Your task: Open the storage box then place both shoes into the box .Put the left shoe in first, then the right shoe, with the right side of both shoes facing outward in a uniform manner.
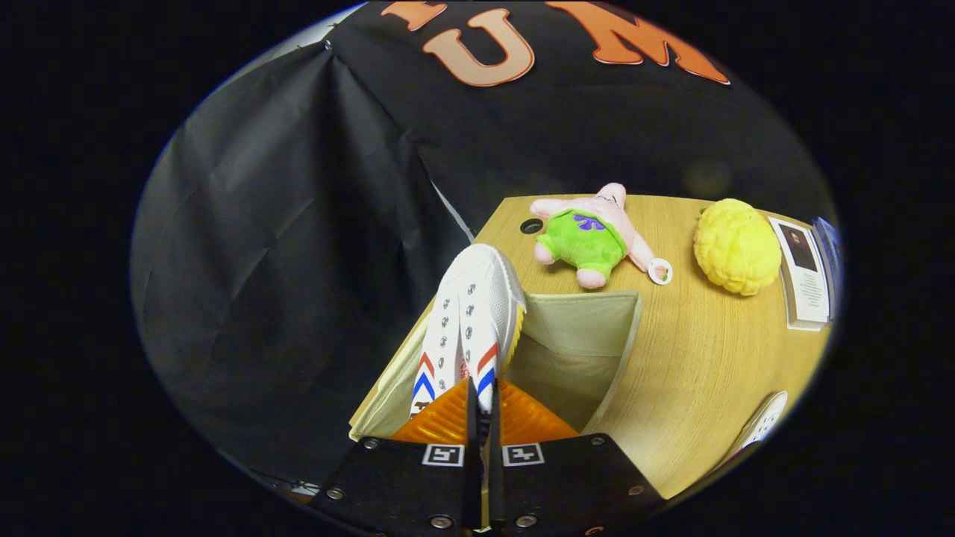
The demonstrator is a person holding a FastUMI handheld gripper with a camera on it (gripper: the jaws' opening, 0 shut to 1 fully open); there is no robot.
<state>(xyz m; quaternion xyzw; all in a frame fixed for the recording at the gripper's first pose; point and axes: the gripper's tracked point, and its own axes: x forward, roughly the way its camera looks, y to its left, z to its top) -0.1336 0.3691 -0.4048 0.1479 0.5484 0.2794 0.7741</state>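
**One shoe gripped above one open box**

While clamped at its heel end, one white canvas lace-up shoe with red and blue chevron stripes (pixel 471 328) points away from the gripper (pixel 482 406), toe raised over the far left corner of the box. Fingers drawn nearly together, pressing on the shoe's rear from both sides; only a thin gap left between them.

Counted: one shoe, one beige fabric storage box (pixel 597 335), open at the top, one gripper. A second shoe cannot be made out.

Box sits on a light wooden table (pixel 694 373), directly below and ahead of the fingers, its left wall running along the table's left edge. Interior pale and mostly bare on the right half; left half overlapped by the shoe. Orange ribbed surfaces (pixel 522 421) just beside the fingers, covering the box's near end.

Open room: bare wood to the right of the box and beyond its far rim. Left of the table, only hanging black cloth, close to the box wall.

Around: one pink star-shaped plush toy in green shorts (pixel 589 231) lying just beyond the far rim, with a round tag (pixel 659 271) beside it; one round yellow bumpy plush ball (pixel 736 245) further right, well apart from the box; one white printed card (pixel 804 280) at the table's right edge; one round dark hole (pixel 531 225) in the tabletop near the toy.
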